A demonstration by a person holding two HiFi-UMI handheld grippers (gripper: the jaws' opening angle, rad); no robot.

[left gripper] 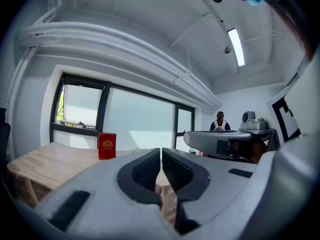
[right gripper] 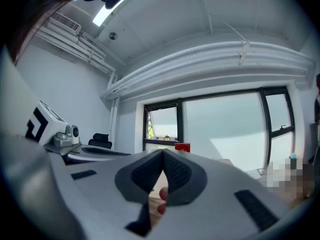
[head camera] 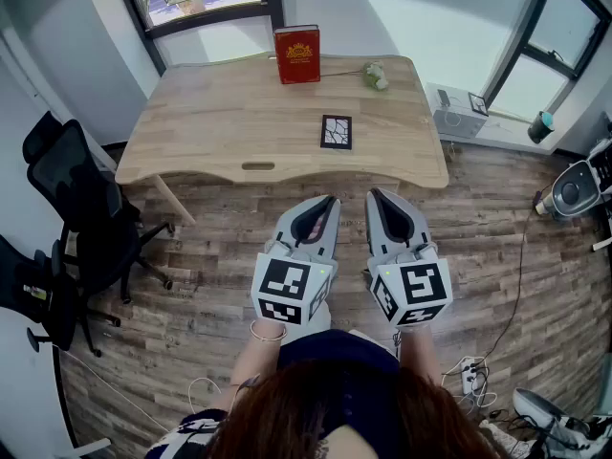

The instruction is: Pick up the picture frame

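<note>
A small dark picture frame (head camera: pixel 337 131) lies flat near the middle of the wooden table (head camera: pixel 210 113). Both grippers hang over the floor in front of the table, well short of the frame. My left gripper (head camera: pixel 328 202) has its jaws pressed together with nothing between them; in its own view the tips meet (left gripper: pixel 160 151). My right gripper (head camera: pixel 377 196) is likewise shut and empty, tips touching (right gripper: pixel 162 154). The frame is not visible in either gripper view.
A red book (head camera: pixel 297 54) stands upright at the table's far edge, also seen from the left gripper (left gripper: pixel 107 146). A small pale flower bunch (head camera: pixel 375 76) lies at the back right. Black office chairs (head camera: pixel 86 208) stand left. Cables and a power strip (head camera: pixel 470 375) lie on the floor.
</note>
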